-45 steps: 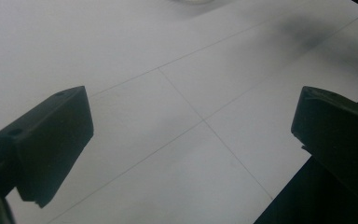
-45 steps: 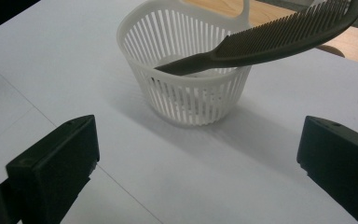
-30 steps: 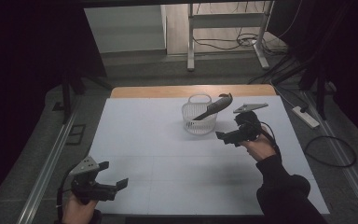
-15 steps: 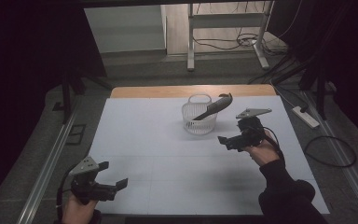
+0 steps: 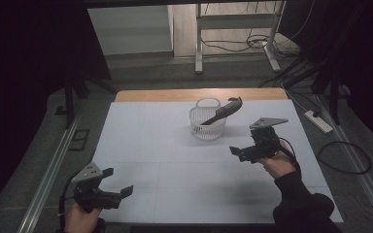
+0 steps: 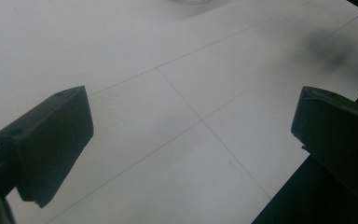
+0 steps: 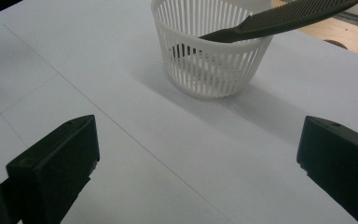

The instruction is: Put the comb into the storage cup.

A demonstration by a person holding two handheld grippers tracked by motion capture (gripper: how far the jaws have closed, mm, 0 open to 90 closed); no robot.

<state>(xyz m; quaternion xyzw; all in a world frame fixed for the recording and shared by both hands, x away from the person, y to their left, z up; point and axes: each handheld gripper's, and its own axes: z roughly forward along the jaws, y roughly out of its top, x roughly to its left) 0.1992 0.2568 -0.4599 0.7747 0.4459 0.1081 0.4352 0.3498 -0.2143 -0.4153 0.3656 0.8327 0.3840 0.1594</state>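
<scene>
A: Where's the comb (image 5: 222, 112)?

B: Propped in the white basket (image 5: 207, 124), its toothed end sticking out over the rim.

A: Your hand-held grippers?

B: My right hand-held gripper (image 5: 240, 154) is near the basket, jaws wide apart, holding nothing. My left hand-held gripper (image 5: 121, 190) is well apart from the basket, near the counter (image 5: 150, 145) edge, also wide open, empty.
</scene>
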